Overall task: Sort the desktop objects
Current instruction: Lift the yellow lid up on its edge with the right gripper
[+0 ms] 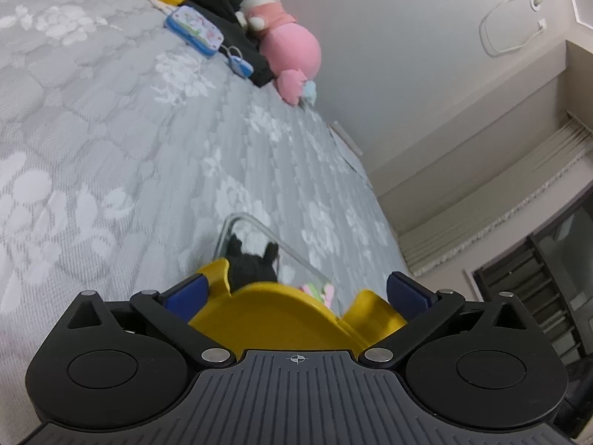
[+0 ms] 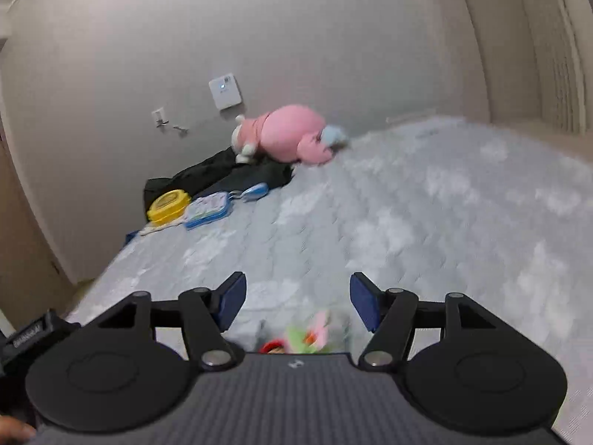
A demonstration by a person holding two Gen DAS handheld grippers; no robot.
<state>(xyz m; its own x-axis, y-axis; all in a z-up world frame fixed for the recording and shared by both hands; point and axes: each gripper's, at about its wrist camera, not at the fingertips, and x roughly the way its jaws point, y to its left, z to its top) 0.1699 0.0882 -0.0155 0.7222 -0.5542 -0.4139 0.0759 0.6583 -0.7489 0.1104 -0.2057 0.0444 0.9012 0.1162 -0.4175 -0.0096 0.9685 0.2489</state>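
Observation:
My left gripper (image 1: 296, 291) stands wide, with a curved yellow plastic piece (image 1: 281, 315) filling the space between its blue pads (image 1: 185, 293). The left pad lies against the piece, while the right pad stands slightly off it. Just beyond is a clear box (image 1: 255, 222) on the bed, holding a black plush toy (image 1: 252, 263) and small pink and green items (image 1: 322, 293). My right gripper (image 2: 298, 302) is open with nothing between its fingers. It hovers over the blurred clear box (image 2: 341, 320) of coloured bits (image 2: 307, 333).
The grey patterned mattress (image 1: 111, 148) fills both views. By the wall lie a yellow box (image 2: 168, 204), a blue tin case (image 2: 207, 209), a small blue item (image 2: 255, 190), black cloth (image 2: 222, 174) and a pink plush (image 2: 289, 133). A hand (image 2: 11, 430) shows at the lower left.

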